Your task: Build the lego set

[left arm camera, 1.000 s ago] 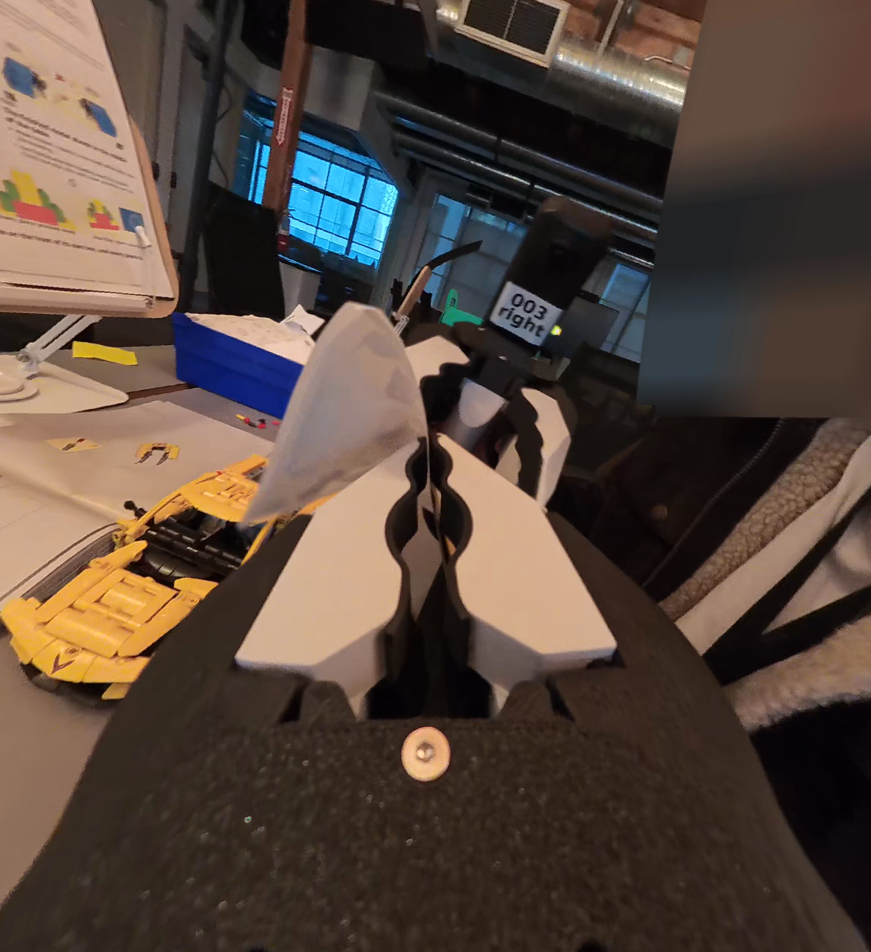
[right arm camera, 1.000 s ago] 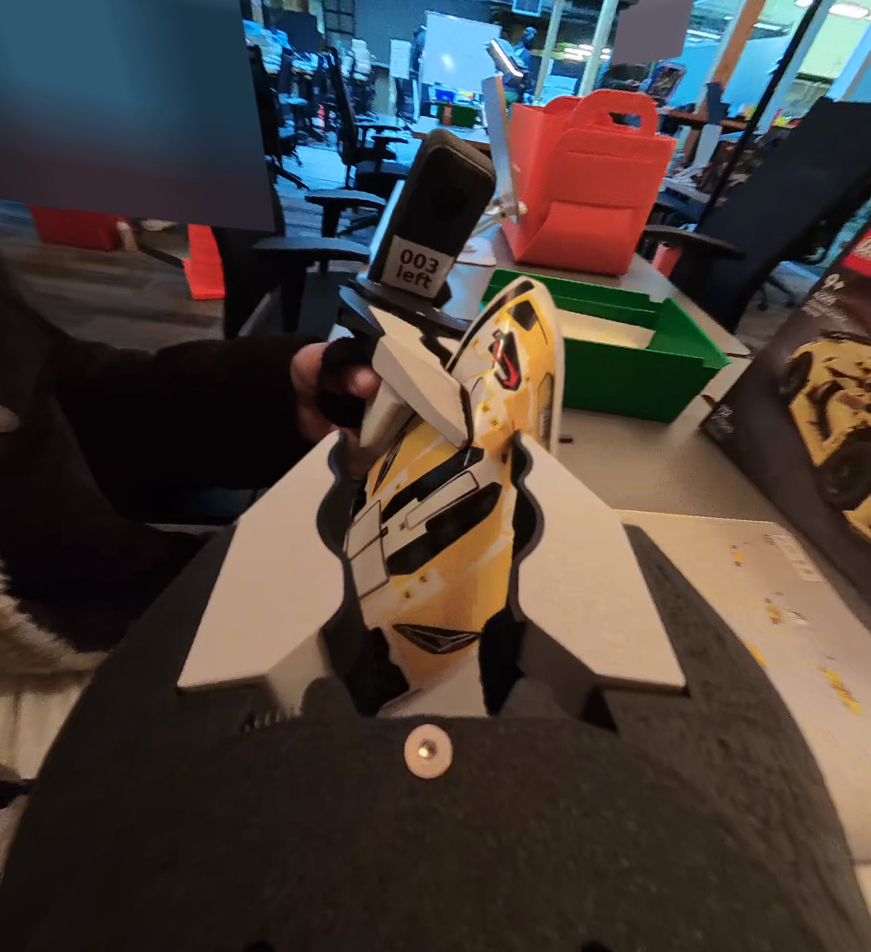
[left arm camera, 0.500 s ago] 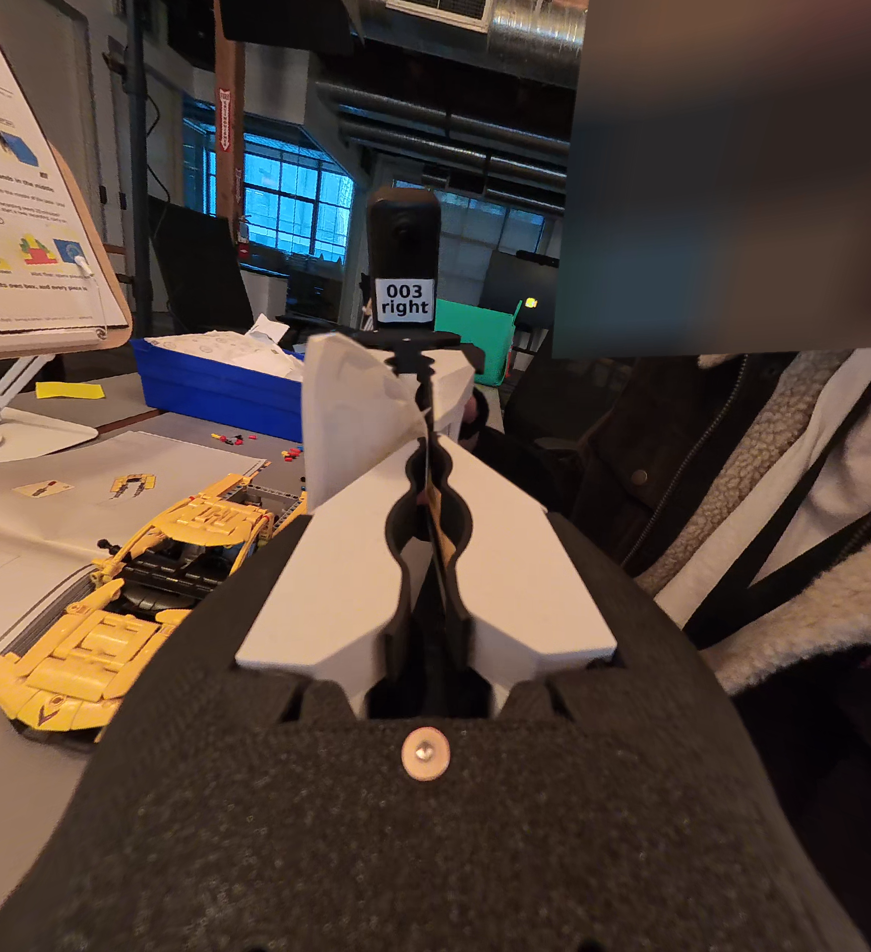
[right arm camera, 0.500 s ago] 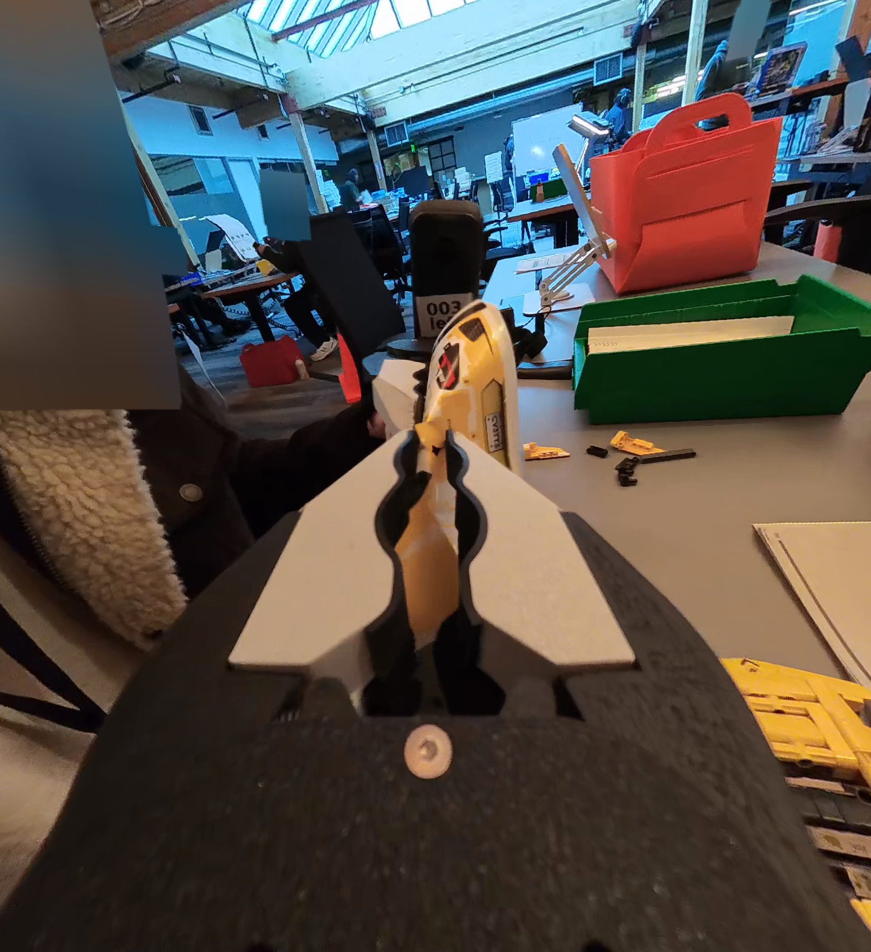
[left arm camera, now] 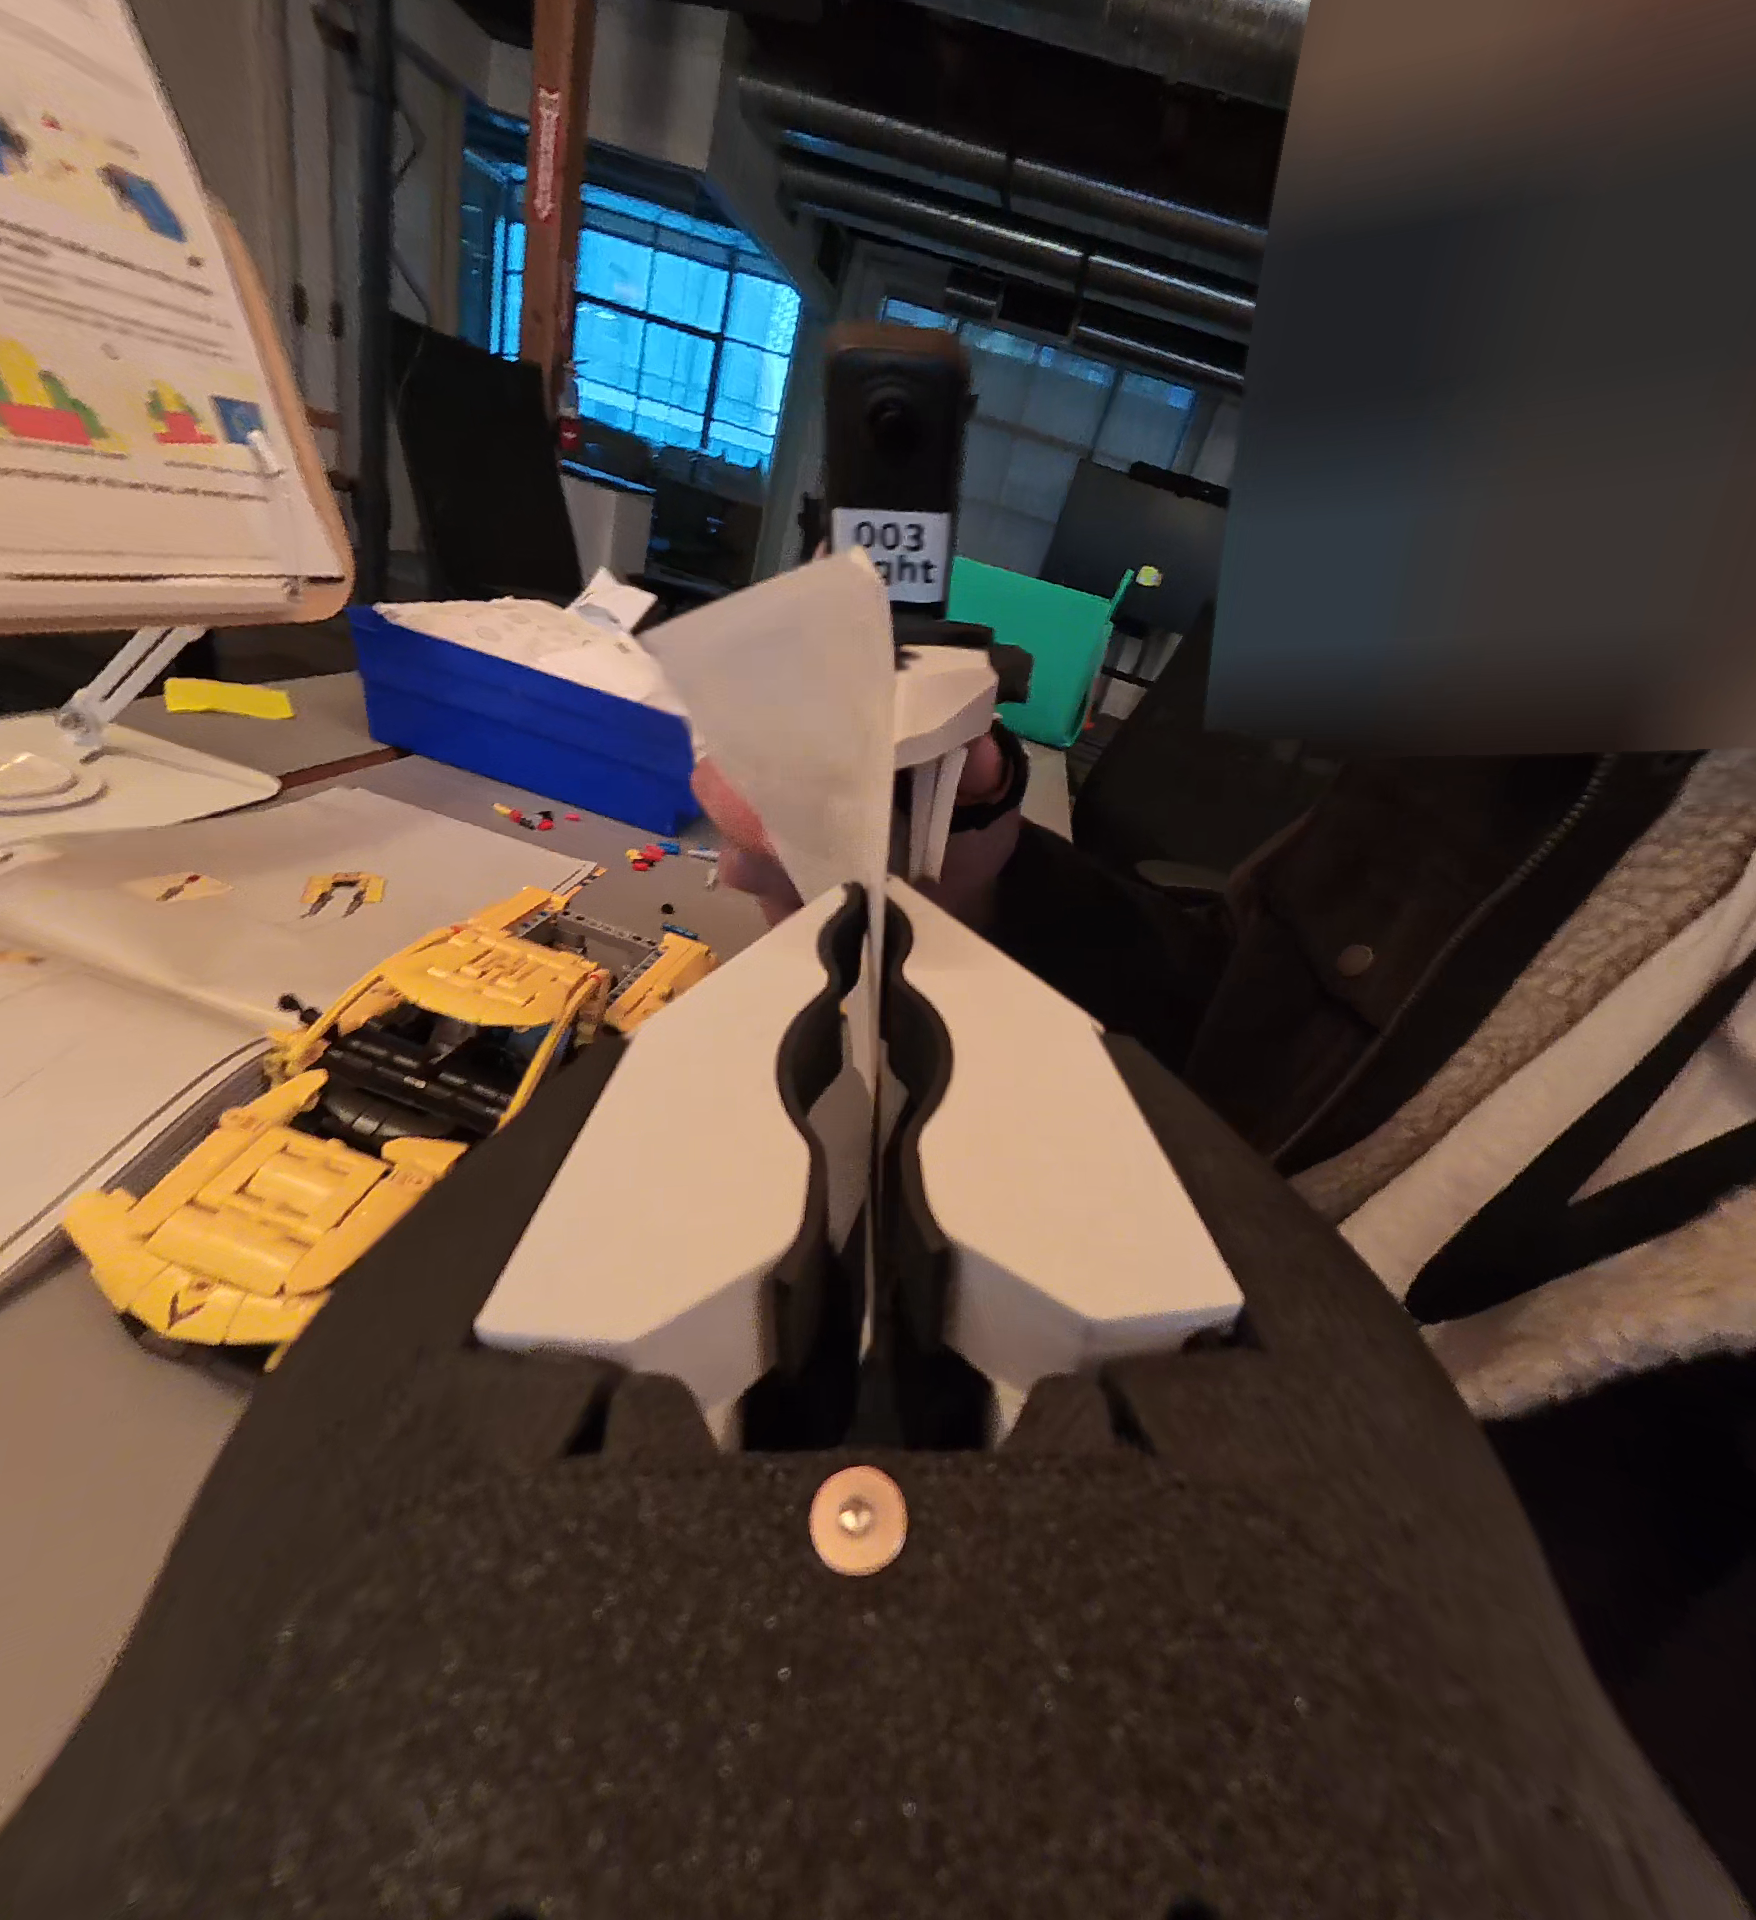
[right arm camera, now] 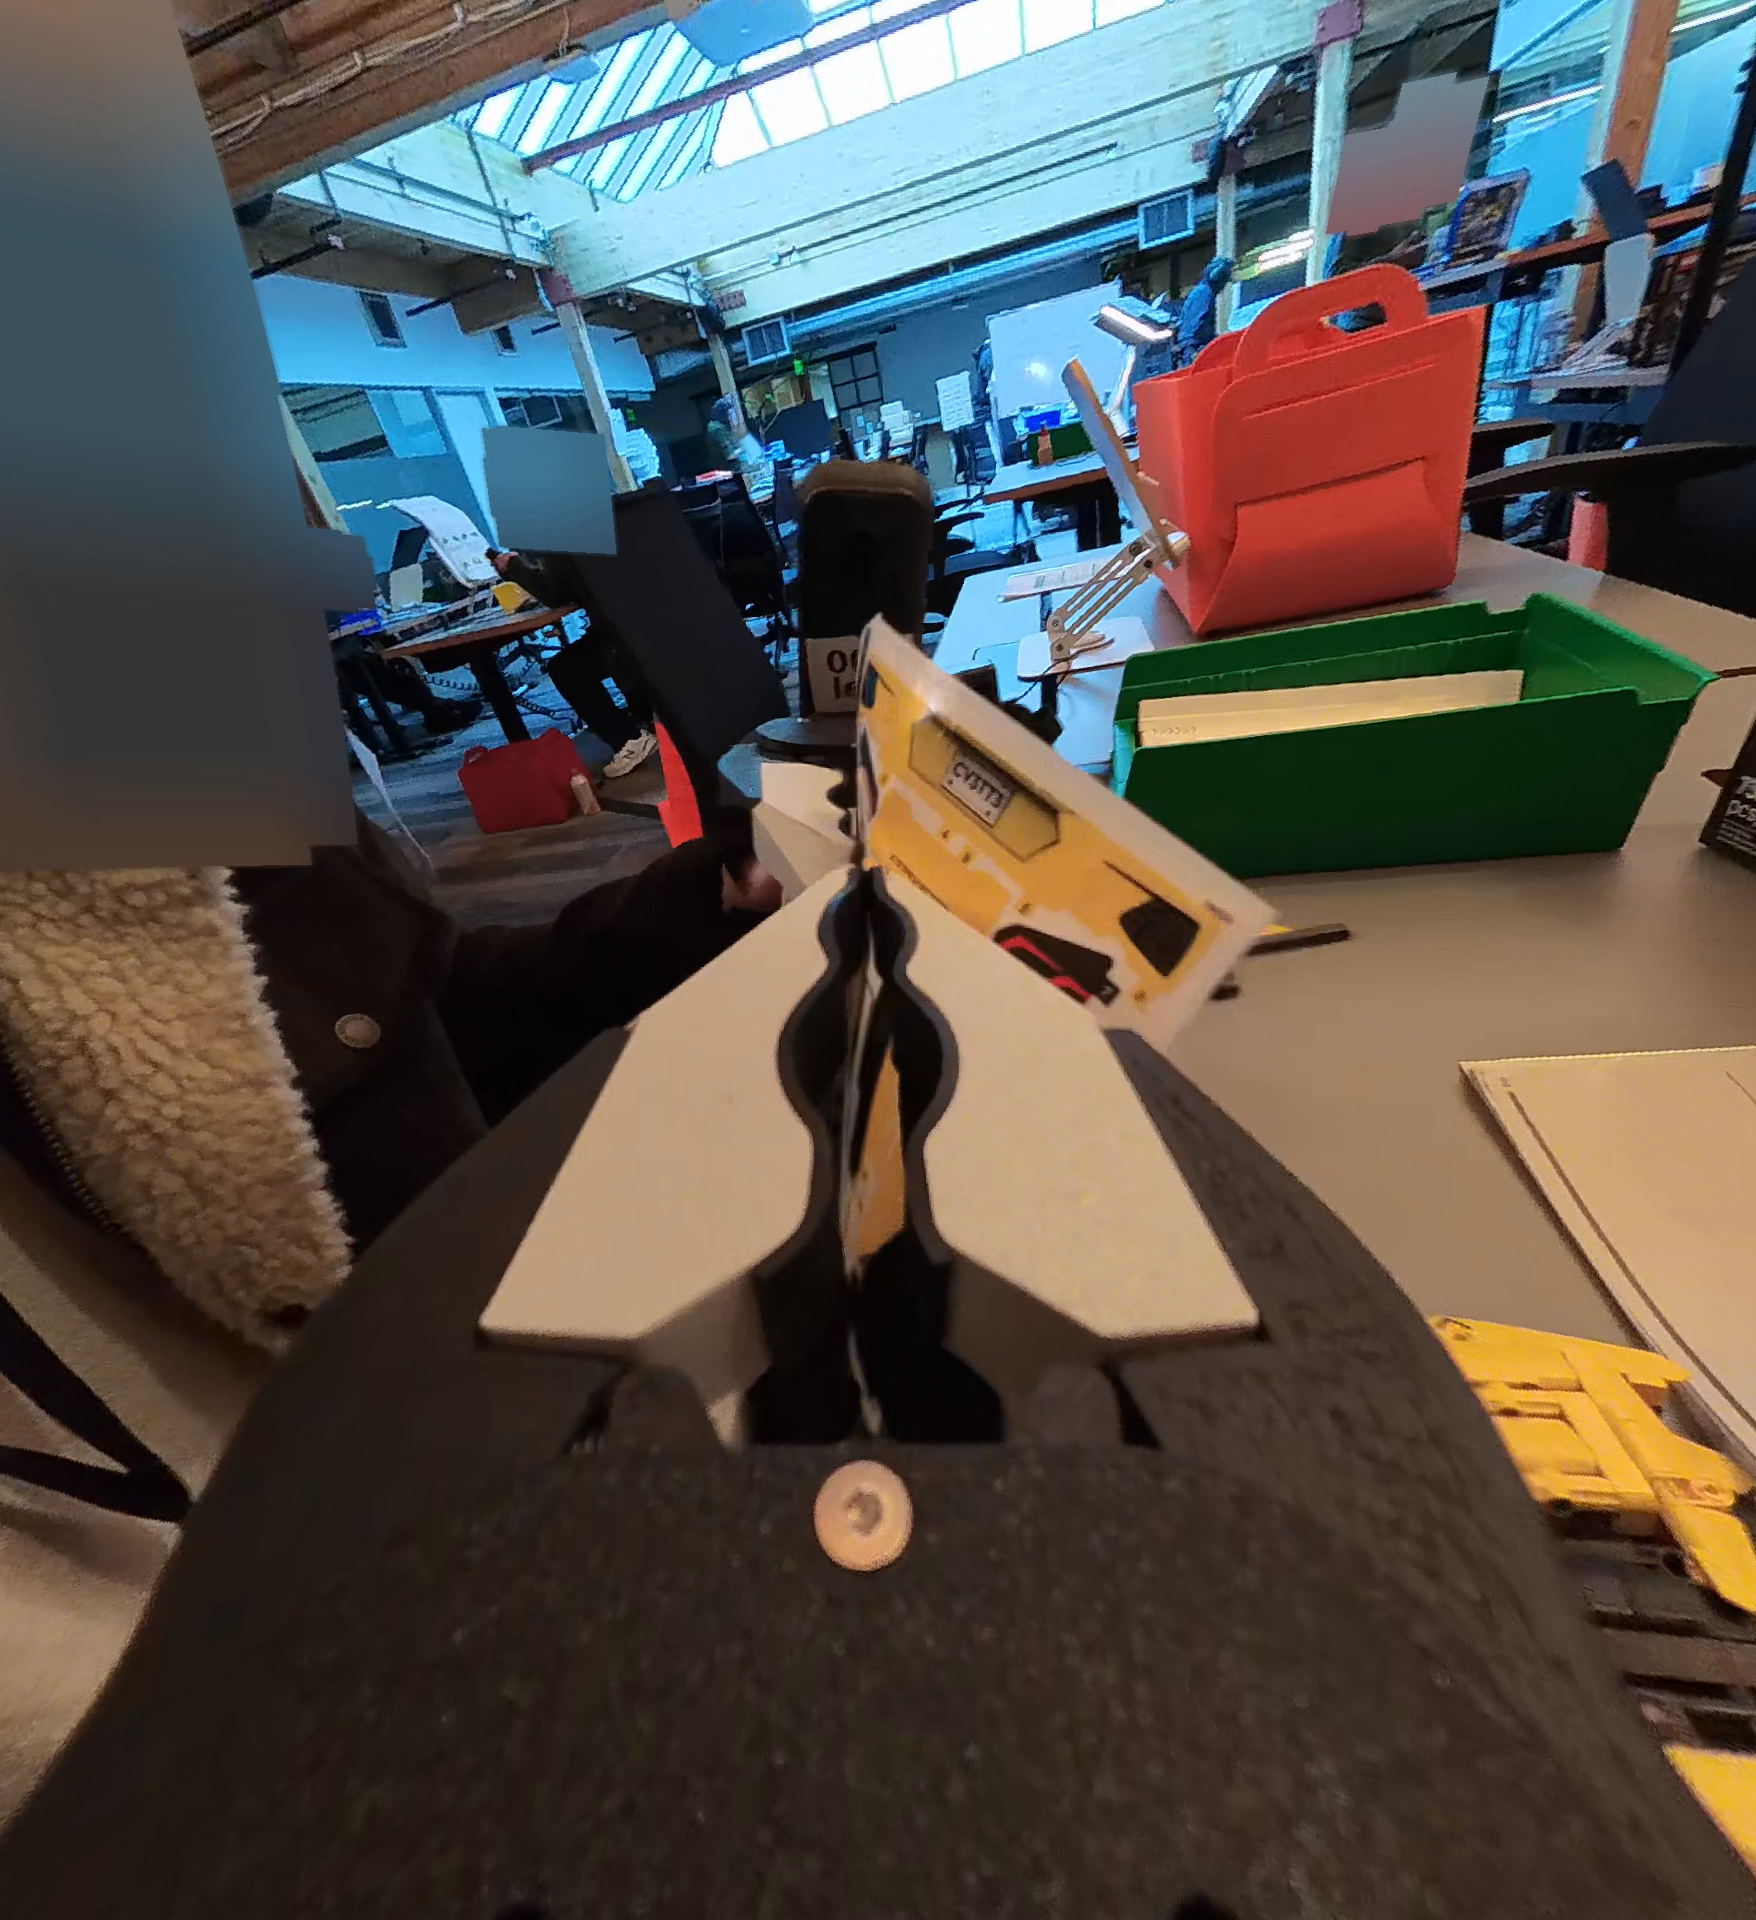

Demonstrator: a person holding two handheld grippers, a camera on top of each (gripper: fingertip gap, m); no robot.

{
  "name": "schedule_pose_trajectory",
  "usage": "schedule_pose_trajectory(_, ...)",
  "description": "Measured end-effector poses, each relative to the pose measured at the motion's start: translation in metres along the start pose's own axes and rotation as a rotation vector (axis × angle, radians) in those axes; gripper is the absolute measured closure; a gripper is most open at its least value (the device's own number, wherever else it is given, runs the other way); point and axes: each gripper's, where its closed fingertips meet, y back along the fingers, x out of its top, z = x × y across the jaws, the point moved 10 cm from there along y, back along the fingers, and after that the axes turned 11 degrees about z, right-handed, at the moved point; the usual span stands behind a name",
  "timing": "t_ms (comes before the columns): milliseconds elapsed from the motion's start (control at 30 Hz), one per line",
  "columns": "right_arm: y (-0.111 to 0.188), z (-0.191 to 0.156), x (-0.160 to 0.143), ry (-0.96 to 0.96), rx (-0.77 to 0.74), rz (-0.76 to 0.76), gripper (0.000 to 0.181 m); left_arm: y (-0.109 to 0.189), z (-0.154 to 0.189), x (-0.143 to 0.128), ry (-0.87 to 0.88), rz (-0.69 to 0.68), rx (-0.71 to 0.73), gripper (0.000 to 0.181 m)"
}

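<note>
Pinching the sticker sheet [right arm camera: 1019,862] from opposite edges, both claws are closed flat on it, so the job in hand looks like steadying it to lift off a decal. To do that well, I'd say keep the sheet taut but not stretched, and let one side give before anything tears.

Nearest in the right wrist view, the right gripper [right arm camera: 869,914] has its jaws pressed together on the sheet's lower edge, and the printed yellow face fans up and away to the right. From the other side, the left gripper [left arm camera: 869,904] is likewise clamped on the sheet, whose blank white backing [left arm camera: 801,727] rises just past the fingertips.

Further out, the half-built yellow lego car [left arm camera: 365,1122] lies on the grey table [left arm camera: 43,1455], down and to the left of the left claw, well clear of both. Beyond it sit an open instruction booklet [left arm camera: 178,935], a blue bin [left arm camera: 521,717], and, across the table, a green bin [right arm camera: 1404,769].
</note>
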Motion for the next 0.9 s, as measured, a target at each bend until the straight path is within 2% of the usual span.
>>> schedule_pose_trajectory(167,0.009,0.008,0.005,0.004,-0.075,0.071,0.181,0.011,-0.011,-0.004,0.100,0.005,0.149,0.181)
schedule_pose_trajectory(267,0.014,0.008,0.007,0.041,-0.099,0.135,0.181,0.039,-0.009,-0.011,0.182,0.034,0.313,0.181)
schedule_pose_trajectory(333,0.016,0.008,0.008,0.083,-0.117,0.148,0.181,0.080,0.000,-0.012,0.250,0.085,0.457,0.181)
schedule_pose_trajectory(500,0.011,0.008,0.001,0.098,-0.120,0.133,0.181,0.243,0.028,-0.008,0.400,0.168,1.001,0.181)
schedule_pose_trajectory(567,0.006,0.009,-0.004,0.082,-0.104,0.110,0.181,0.290,0.028,-0.010,0.467,0.149,1.146,0.181)
schedule_pose_trajectory(667,0.002,0.008,-0.009,0.105,-0.106,0.081,0.181,0.326,0.018,-0.012,0.488,0.051,1.252,0.181)
schedule_pose_trajectory(733,0.003,0.008,-0.009,0.131,-0.117,0.080,0.181,0.341,0.008,-0.008,0.461,-0.098,1.295,0.181)
schedule_pose_trajectory(833,0.007,0.013,-0.009,0.112,-0.135,0.083,0.181,0.356,-0.010,0.002,0.448,-0.336,1.299,0.181)
schedule_pose_trajectory(900,0.010,0.015,-0.009,0.098,-0.143,0.084,0.181,0.360,-0.021,0.010,0.496,-0.434,1.230,0.179)
